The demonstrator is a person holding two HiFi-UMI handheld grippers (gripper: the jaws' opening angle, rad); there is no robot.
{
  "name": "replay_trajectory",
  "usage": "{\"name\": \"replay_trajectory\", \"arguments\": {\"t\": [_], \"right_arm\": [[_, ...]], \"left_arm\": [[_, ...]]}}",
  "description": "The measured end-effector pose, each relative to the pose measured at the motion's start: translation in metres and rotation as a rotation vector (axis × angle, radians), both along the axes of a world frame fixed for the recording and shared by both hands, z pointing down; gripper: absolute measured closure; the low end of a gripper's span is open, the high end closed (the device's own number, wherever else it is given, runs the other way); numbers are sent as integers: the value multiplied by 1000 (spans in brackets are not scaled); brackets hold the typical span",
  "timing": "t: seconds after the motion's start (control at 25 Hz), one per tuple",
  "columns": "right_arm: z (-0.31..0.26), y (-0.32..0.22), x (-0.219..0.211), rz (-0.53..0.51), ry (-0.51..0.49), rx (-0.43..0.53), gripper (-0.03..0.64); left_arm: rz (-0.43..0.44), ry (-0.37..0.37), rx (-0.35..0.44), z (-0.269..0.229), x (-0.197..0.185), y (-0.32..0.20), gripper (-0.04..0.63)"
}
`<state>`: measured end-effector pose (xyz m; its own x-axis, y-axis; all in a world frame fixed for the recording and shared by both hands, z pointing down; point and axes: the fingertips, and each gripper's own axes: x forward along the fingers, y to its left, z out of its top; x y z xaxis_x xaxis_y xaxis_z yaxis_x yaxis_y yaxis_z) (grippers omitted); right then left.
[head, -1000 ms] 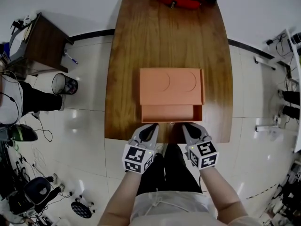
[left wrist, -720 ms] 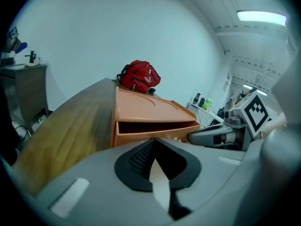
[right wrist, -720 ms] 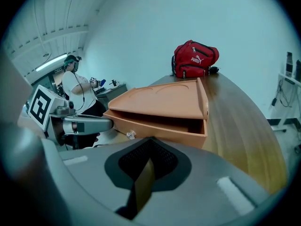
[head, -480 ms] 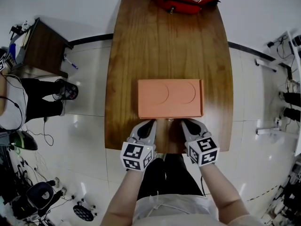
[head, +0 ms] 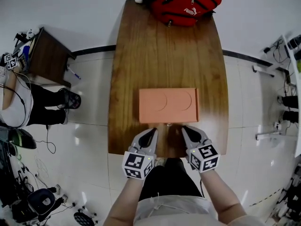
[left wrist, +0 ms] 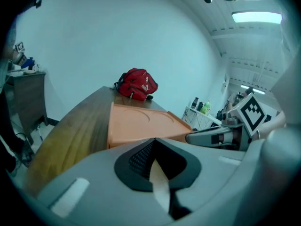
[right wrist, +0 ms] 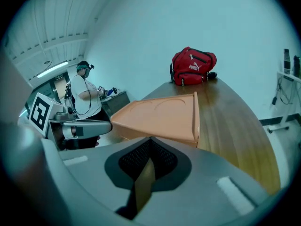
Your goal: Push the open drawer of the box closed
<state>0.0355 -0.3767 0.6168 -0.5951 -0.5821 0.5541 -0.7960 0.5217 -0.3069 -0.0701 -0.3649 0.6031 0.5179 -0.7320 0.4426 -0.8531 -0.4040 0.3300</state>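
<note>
The orange box lies flat on the wooden table, and its drawer sits flush in the near face. My left gripper is shut just short of that face on the left. My right gripper is shut in the same way on the right. Neither holds anything. In the left gripper view the box lies right beyond my shut left gripper, with the right gripper alongside. From the right gripper view, the box fills the space ahead of my right gripper.
A red backpack rests at the table's far end. The table's near edge lies under both grippers. A small dark side table and a seated person are on the left. Cables and gear lie on the floor on both sides.
The drawer stood out from the box's near face a second ago and is now flush. Both grippers moved forward with it and now stand just off the face.
</note>
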Motion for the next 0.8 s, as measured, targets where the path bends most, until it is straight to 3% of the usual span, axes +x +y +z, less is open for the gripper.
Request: {"name": "replay_trajectory", "arguments": {"t": [0.28, 0.44, 0.6, 0.8], "right_arm": [[-122, 36, -16, -46, -81, 285, 615], [-181, 66, -16, 12, -156, 360, 616], [-214, 99, -10, 34, -129, 437, 617], [-222, 137, 1, 56, -171, 420, 617]], "left_arm": [[61, 59, 272, -120, 5, 26, 588], [106, 62, 370, -172, 5, 55, 588], [155, 74, 450, -213, 5, 88, 588], [172, 64, 475, -218, 6, 120, 588]]}}
